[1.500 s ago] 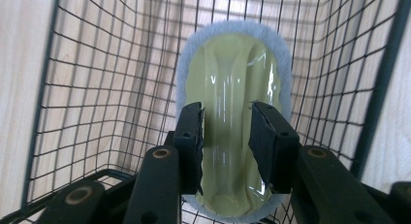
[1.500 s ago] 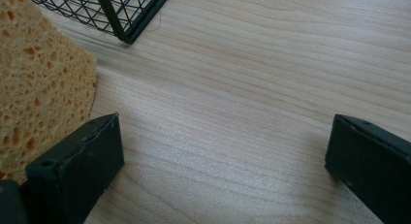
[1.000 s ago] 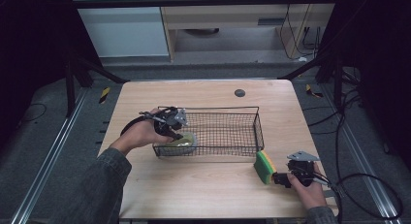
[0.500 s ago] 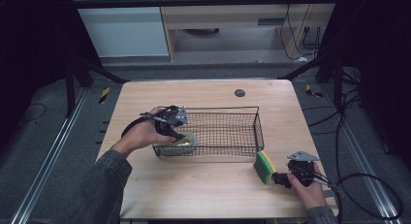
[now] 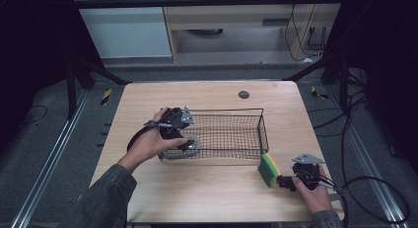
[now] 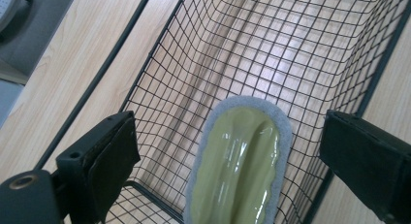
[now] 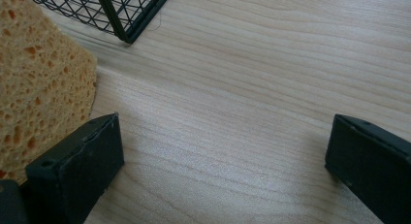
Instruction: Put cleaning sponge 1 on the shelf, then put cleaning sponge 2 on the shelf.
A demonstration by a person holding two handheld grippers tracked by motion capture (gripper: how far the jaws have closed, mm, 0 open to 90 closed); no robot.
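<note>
A pale green pad with a grey edge (image 6: 242,156) stands on end in the left end of the black wire basket (image 6: 291,40). My left gripper (image 6: 228,132) reaches down into that end of the basket (image 5: 224,110). Its jaws have just been opening; they now stand wide on either side of the pad (image 5: 191,141) without touching it. A yellow and green sponge (image 5: 268,170) stands on the table in front of the basket's right corner. My right gripper (image 5: 282,181) lies open just right of it, and the sponge (image 7: 39,88) sits outside its left jaw.
The wooden table (image 5: 207,188) has bare room in front of the basket and behind it. A small dark disc (image 5: 243,94) lies near the far edge. Cables trail off the table's right side by my right hand (image 5: 315,193).
The left gripper's jaws have opened and let go of the green pad, which now rests in the basket's left end. The right hand and the sponge have not moved.
</note>
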